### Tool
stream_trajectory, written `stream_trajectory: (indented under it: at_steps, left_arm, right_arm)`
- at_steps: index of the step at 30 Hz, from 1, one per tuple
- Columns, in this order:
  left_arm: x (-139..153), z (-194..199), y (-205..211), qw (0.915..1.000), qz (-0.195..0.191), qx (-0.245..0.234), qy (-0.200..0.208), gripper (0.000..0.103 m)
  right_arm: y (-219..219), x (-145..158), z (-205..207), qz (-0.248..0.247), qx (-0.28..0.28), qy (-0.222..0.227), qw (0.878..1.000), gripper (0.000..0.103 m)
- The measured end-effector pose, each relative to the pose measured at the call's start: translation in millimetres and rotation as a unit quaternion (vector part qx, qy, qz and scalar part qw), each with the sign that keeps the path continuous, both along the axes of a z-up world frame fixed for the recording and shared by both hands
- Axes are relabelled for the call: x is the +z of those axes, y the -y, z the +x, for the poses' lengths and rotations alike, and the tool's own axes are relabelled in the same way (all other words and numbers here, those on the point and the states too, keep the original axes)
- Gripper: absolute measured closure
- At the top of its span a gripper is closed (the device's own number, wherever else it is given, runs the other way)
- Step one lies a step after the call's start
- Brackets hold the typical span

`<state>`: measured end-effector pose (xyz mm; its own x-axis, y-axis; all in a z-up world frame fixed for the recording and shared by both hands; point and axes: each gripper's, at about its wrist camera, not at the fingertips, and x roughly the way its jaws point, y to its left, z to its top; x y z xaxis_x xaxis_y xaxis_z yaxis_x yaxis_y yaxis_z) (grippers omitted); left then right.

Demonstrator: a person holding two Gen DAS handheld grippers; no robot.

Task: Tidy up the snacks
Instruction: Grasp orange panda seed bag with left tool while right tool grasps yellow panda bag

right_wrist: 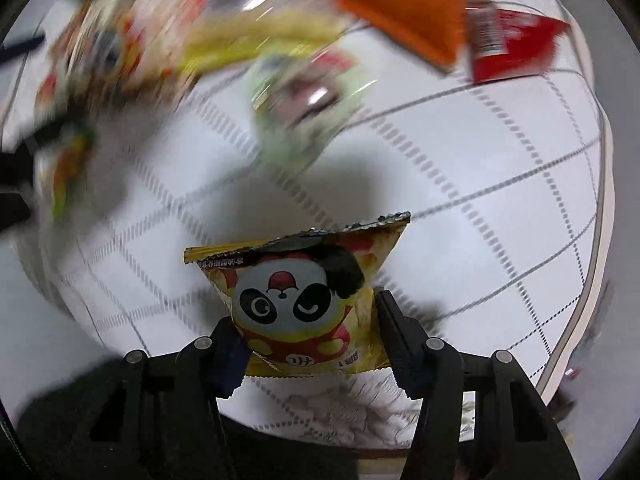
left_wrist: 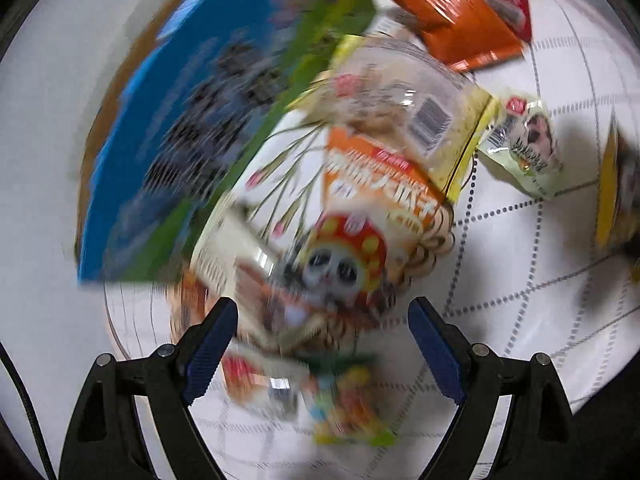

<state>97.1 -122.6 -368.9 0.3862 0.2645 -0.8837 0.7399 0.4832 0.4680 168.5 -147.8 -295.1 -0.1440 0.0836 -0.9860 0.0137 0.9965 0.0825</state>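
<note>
A: Item one, right hand-held gripper (right_wrist: 310,354)?
B: Closed on a yellow foil snack packet with a panda print (right_wrist: 308,300), pads pressing both its sides, above the white worktop with a dotted grid cloth (right_wrist: 500,152).

A: Left hand-held gripper (left_wrist: 324,344)?
B: Jaws wide apart, nothing gripped, over a blurred orange-and-white panda-print bag (left_wrist: 352,240).

A: Loose stock?
B: Clear barcode-labelled bag (left_wrist: 416,108) overlapping it; pale green small packet (left_wrist: 520,144) beside; flat orange pouch (left_wrist: 456,16) touching a red packet (left_wrist: 512,0); blue-and-green cardboard box (left_wrist: 192,120), contents not visible.
</note>
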Motion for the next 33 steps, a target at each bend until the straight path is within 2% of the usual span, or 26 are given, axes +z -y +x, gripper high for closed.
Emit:
stream_trajectory:
  at_steps: [3, 6, 7, 9, 12, 13, 14, 16, 18, 20, 21, 23, 24, 25, 26, 30, 32, 33]
  left_arm:
    - [-19.5, 13.8, 18.4, 0.9992, 0.033, -0.020, -0.007, 0.016]
    - [-33.7, 25.3, 28.8, 0.9988, 0.034, -0.018, -0.029, 0.016]
    - [-35.1, 28.2, 30.8, 0.9989, 0.026, -0.013, -0.036, 0.024]
    - [-37.6, 31.4, 30.5, 0.9981, 0.003, 0.014, -0.060, 0.040]
    - [-40.3, 30.8, 15.9, 0.9939, -0.022, 0.074, -0.079, 0.041]
    - [-39.9, 31.7, 6.9, 0.9888, -0.040, 0.108, -0.095, 0.041]
    - [-38.8, 38.1, -7.0, 0.9788, -0.058, 0.160, -0.114, 0.041]
    - [-42.0, 40.4, -29.7, 0.9513, -0.091, 0.254, -0.150, 0.042]
    - [-47.6, 37.9, -55.7, 0.9088, -0.139, 0.342, -0.194, 0.042]
    - [-55.8, 29.4, -83.9, 0.8561, -0.185, 0.425, -0.229, 0.042]
    - [-59.9, 24.5, -95.3, 0.8326, -0.206, 0.453, -0.242, 0.042]
    - [-67.1, 16.8, -109.8, 0.8033, -0.229, 0.485, -0.259, 0.041]
    - [-71.4, 14.3, -114.2, 0.7977, -0.237, 0.487, -0.265, 0.041]
    - [-74.3, 13.1, -115.8, 0.7992, -0.240, 0.482, -0.267, 0.041]
    - [-78.0, 11.6, -116.8, 0.8050, -0.239, 0.471, -0.269, 0.040]
    - [-85.4, 2.5, -96.9, 0.8522, -0.195, 0.404, -0.269, 0.040]
    - [-88.2, -2.0, -88.0, 0.8734, -0.169, 0.375, -0.260, 0.040]
    - [-89.9, -3.8, -85.3, 0.8808, -0.158, 0.367, -0.253, 0.040]
  right_arm:
    - [15.9, 3.7, 8.3, 0.013, -0.031, 0.005, 0.999, 0.043]
    - [24.7, 5.3, 9.4, 0.020, -0.043, 0.007, 0.999, 0.043]
    - [26.5, 5.8, 10.6, 0.020, -0.044, 0.007, 0.999, 0.043]
    - [27.1, 5.3, 17.4, 0.021, -0.043, 0.007, 0.999, 0.043]
    - [18.5, 6.3, 20.7, 0.024, -0.035, 0.006, 0.999, 0.043]
    - [15.3, 5.0, 19.5, 0.026, -0.032, 0.005, 0.999, 0.043]
    - [11.9, 5.2, 18.4, 0.028, -0.028, 0.004, 0.999, 0.043]
    - [14.9, 5.3, 20.4, 0.031, -0.024, 0.001, 0.999, 0.043]
    - [12.3, 3.9, 16.7, 0.036, -0.017, -0.003, 0.999, 0.043]
    - [10.4, 3.9, 16.3, 0.039, -0.012, -0.005, 0.999, 0.043]
    - [8.8, 2.0, 20.7, 0.039, -0.009, -0.006, 0.999, 0.043]
    - [1.7, -1.0, 21.5, 0.039, -0.002, -0.008, 0.999, 0.043]
    - [2.0, -3.4, 23.3, 0.040, 0.000, -0.009, 0.999, 0.043]
    - [-1.0, -9.3, 25.0, 0.043, -0.002, -0.010, 0.999, 0.041]
    - [-6.1, -15.9, 32.7, 0.048, -0.009, -0.012, 0.999, 0.039]
    - [-5.8, -16.4, 44.3, 0.061, -0.017, -0.017, 0.998, 0.024]
    - [-10.3, -10.3, 46.5, 0.055, -0.011, -0.011, 0.998, 0.023]
    - [-15.2, -5.7, 47.1, 0.052, -0.009, -0.010, 0.999, 0.023]
